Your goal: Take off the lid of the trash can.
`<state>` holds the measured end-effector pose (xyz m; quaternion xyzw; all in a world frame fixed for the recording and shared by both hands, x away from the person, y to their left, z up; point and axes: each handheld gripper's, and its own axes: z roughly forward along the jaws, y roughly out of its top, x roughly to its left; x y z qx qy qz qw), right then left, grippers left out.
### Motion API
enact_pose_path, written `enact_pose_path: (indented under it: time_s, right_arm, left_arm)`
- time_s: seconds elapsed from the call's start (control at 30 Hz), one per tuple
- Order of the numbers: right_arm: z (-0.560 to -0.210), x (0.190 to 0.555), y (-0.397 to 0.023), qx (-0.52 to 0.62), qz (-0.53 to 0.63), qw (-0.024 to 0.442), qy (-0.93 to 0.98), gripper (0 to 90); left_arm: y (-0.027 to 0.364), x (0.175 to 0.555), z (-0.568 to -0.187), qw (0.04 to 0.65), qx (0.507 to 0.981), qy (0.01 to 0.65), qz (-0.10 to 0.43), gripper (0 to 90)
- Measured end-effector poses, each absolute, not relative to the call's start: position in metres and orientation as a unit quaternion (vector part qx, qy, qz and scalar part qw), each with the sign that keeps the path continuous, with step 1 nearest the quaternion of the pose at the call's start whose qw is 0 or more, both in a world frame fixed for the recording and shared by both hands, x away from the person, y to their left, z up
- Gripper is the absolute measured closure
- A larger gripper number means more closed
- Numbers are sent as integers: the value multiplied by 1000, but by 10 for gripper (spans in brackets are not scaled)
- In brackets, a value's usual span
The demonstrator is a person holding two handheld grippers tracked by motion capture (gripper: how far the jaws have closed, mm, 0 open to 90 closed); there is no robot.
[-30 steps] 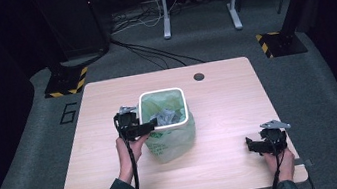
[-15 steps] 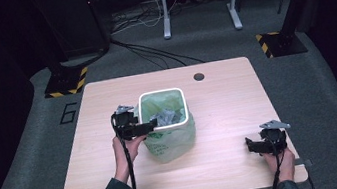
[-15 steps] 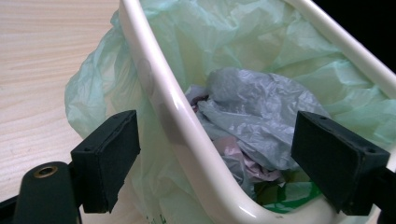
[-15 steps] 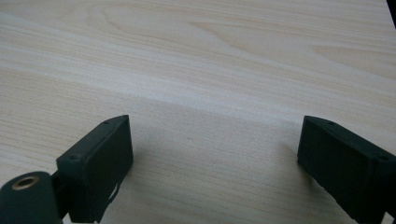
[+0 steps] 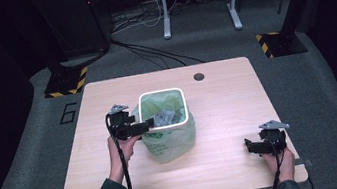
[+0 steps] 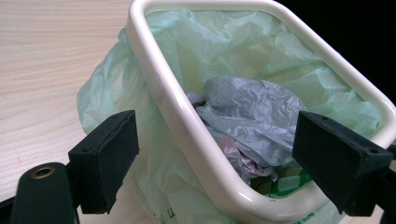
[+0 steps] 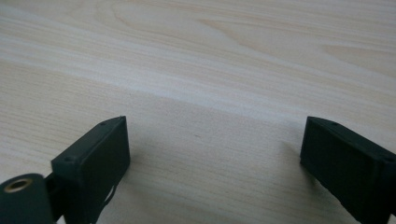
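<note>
Two grippers on the table here, so going view by view.

High view first: the light wood table (image 5: 217, 97) has a small white bin (image 5: 162, 109) sitting roughly mid-table, a bit left of centre, lined with a pale green bag (image 5: 171, 142) that spills over the rim and bulges down the near side. There's crumpled grey plastic (image 5: 165, 117) inside it. The left gripper (image 5: 146, 124) is right at the bin's left rim, jaws pointing across toward it, with the person's left hand (image 5: 119, 150) behind it. The right gripper (image 5: 250, 145) sits well apart, near the table's front right corner, held low over the wood by the right hand (image 5: 280, 161). A dark round hole (image 5: 199, 77) is in the tabletop near the far edge.

Left gripper view: the jaws stand wide and have just been opening. The bin's white rim (image 6: 187, 121) runs up between them, one pad outside against the green bag side, the other over the inside, but neither pad presses on it, so it's let go, not gripping. Inside you can see the grey plastic wad (image 6: 257, 112) and some pinkish scraps under it.

Right gripper view: jaws spread wide apart with nothing but bare wood grain (image 7: 210, 70) between them, so that one's released too.
</note>
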<state>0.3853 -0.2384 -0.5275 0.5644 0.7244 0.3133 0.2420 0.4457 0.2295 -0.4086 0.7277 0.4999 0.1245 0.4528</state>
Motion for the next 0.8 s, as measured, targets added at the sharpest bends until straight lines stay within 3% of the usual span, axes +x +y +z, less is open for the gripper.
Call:
enact_pose_path:
  time_s: [0.37,0.57,0.8]
  right_arm:
    - [-494,393,-209,535,354,203,740,63]
    - [-457,405,-173,491,376,199,760,84]
    - [-411,427,-129,463,407,161,771,150]
  left_arm:
    - [237,454,-408,442,731,506,124,178]
    - [239,461,-410,437,729,512,124,217]
    - [239,469,-410,435,728,516,121,231]
